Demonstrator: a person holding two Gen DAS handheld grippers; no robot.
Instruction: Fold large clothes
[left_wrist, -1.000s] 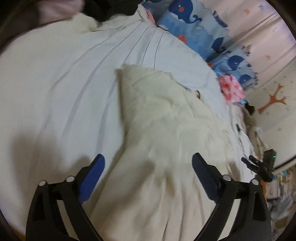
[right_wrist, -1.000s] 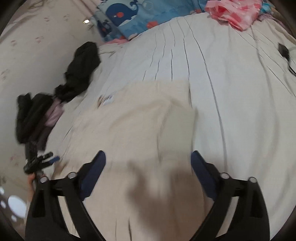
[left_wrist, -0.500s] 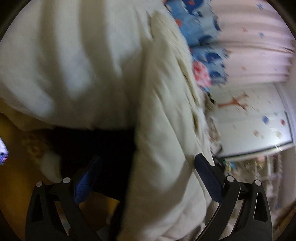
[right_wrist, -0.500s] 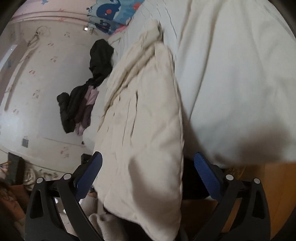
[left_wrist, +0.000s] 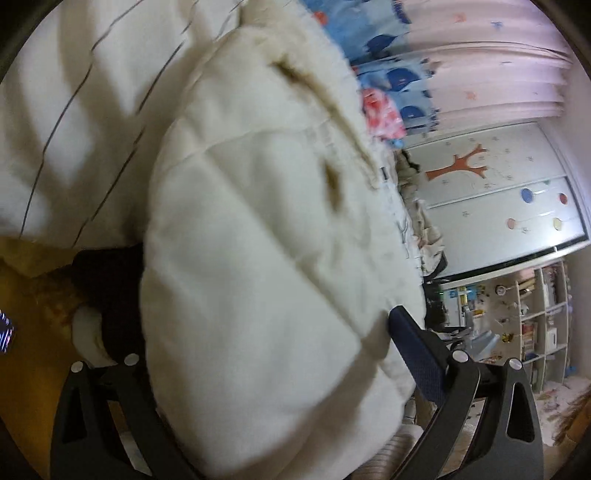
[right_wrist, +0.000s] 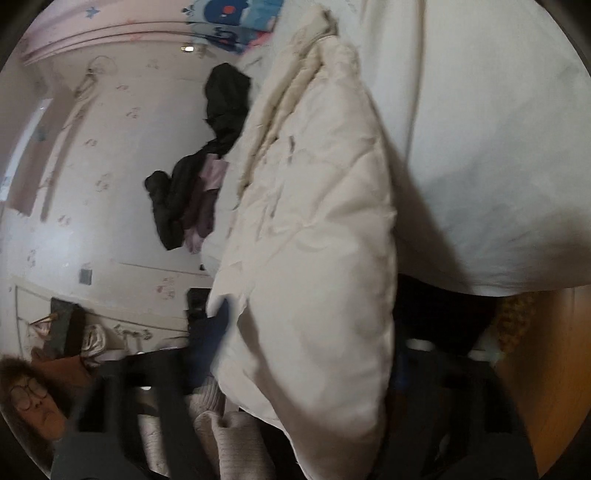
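A large cream padded jacket (left_wrist: 266, 240) lies on the white bed and hangs over the bed's near edge. In the left wrist view my left gripper (left_wrist: 273, 354) straddles its hanging end with wide-open jaws; the right blue pad (left_wrist: 417, 350) shows, the left pad is hidden behind the fabric. In the right wrist view the same jacket (right_wrist: 317, 240) fills the middle. My right gripper (right_wrist: 306, 343) also straddles the hanging end, open, its left blue pad (right_wrist: 210, 332) blurred and its right finger in shadow.
The striped white bed sheet (left_wrist: 81, 99) spreads beside the jacket. Dark clothes (right_wrist: 207, 158) lie on the bed's far side. Blue whale pillows (left_wrist: 388, 77) and a pink garment (left_wrist: 380, 114) sit at the head. Wooden floor (right_wrist: 546, 369) lies below the bed edge.
Both grippers have dropped from above the bed to its near edge and closed in on the jacket's hanging end, which now lies between their open jaws.
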